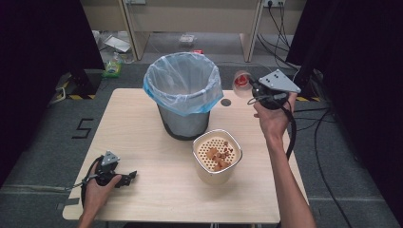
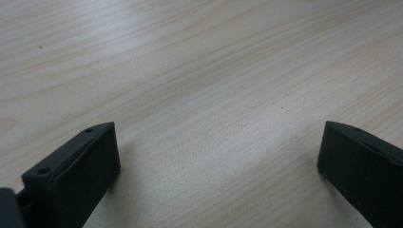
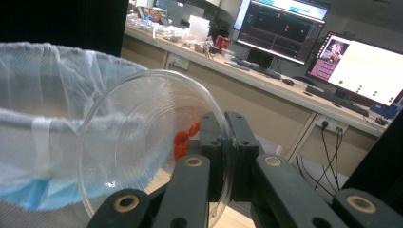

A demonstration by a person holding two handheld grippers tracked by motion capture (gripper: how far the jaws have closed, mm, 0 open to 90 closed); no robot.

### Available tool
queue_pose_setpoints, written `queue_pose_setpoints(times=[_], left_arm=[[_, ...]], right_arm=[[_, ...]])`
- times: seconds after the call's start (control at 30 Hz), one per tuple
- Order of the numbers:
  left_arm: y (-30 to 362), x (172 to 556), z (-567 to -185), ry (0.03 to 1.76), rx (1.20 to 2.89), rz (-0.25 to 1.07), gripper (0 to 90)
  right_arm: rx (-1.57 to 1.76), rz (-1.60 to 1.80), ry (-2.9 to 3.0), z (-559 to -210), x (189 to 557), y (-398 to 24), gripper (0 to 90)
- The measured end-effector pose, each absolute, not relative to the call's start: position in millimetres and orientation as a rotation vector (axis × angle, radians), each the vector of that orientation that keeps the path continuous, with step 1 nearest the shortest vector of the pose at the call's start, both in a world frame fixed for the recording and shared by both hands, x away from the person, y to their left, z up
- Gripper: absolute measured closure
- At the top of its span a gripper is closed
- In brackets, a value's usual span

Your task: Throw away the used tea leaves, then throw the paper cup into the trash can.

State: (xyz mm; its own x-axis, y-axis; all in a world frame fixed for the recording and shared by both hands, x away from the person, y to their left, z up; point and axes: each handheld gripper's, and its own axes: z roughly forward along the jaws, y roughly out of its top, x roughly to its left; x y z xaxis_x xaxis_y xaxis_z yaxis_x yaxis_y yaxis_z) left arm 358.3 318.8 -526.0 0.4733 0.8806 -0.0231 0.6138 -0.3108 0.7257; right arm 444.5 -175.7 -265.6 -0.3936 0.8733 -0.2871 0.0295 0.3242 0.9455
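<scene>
Right gripper (image 3: 227, 156) pinches the rim of a clear thin plastic bowl (image 3: 142, 142): light, flexible, likely slippery; rim grip suits. Left gripper (image 2: 216, 164) rests wide, empty.

Even overhead light on table (image 1: 157, 190); dark curtains at sides. Soft shadows under jaws. Monitors (image 3: 361, 66) glare bright. Clear bowl (image 3: 142, 142) close, slightly blurred.

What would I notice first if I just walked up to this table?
Probably the big bin with its blue bag, standing mid-table. Right of it, the right tongs pinch a clear bowl tipped on its side with red bits inside. Nearer sits a cream strainer pot holding food scraps.
</scene>
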Motion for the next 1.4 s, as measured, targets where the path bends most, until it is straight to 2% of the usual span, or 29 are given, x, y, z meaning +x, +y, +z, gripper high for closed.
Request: queue_pose_setpoints(times=[0.73, 1.13, 1.33, 1.4], left_arm=[[318.7, 358.3, -526.1, 1.234, 2.041, 0.503, 0.0], [318.8, 358.3, -526.0, 1.234, 2.042, 0.502, 0.0], [318.8, 358.1, -526.0, 1.233, 2.042, 0.502, 0.0], [318.9, 357.9, -526.1, 1.232, 2.041, 0.501, 0.0]], right_arm=[[0.696, 1.218, 1.778, -210.6, 477.1, -91.4, 87.2], [0.674, 1.157, 1.945, -228.0, 508.6, -37.9, 85.9], [0.768, 1.105, 2.014, -240.8, 525.6, -24.0, 65.0], [0.767, 1.114, 2.019, -240.3, 526.4, -24.2, 64.3]])
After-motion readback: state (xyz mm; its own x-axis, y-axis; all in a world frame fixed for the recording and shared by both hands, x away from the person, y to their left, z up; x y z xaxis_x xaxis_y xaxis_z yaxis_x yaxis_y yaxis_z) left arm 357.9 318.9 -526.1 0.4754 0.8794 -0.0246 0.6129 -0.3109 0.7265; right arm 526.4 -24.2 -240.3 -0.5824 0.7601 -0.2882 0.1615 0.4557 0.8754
